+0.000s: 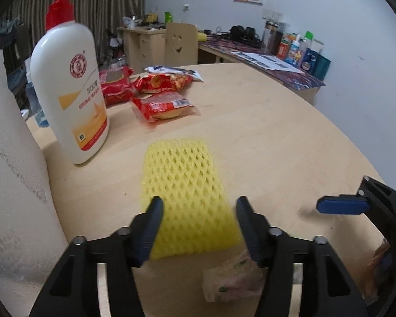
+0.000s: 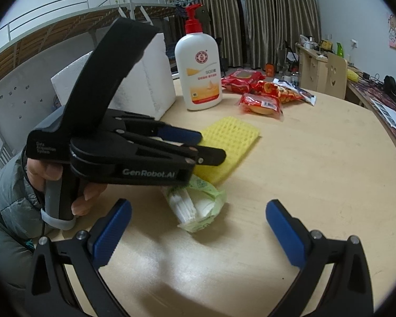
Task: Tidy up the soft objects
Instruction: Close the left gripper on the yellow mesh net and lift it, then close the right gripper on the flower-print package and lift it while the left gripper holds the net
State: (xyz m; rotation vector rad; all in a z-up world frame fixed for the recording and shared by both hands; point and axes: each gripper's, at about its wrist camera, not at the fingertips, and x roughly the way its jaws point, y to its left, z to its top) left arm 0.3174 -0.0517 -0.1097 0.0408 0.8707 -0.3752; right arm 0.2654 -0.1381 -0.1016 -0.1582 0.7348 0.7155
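1. Left wrist view: the left gripper (image 1: 198, 206) stands with its jaws apart, the pads clear of the yellow foam net (image 1: 184, 185) that lies flat on the round table (image 1: 290, 137) between and beyond them. Nothing is held. A tissue pack (image 1: 232, 277) lies at about 6 o'clock from the net, just below the fingers. At 10 o'clock stands a lotion bottle (image 1: 68, 92); the red snack packets (image 1: 161, 103) lie in a loose cluster at 12 o'clock, well apart from the net. One blue pad of the right gripper (image 1: 340, 205) shows at 3 o'clock.

2. Right wrist view: the right gripper (image 2: 198, 222) is spread wide and empty, hovering over bare table. The tissue pack (image 2: 198, 206) sits between its fingers but farther on, untouched. The left gripper's body covers part of the net (image 2: 232, 140) at 11 o'clock. A white foam box (image 2: 150, 84) stands behind.

3. Progress, as I judge it: the net appears set down; the tissue pack and snack packets lie scattered, so most sorting remains.
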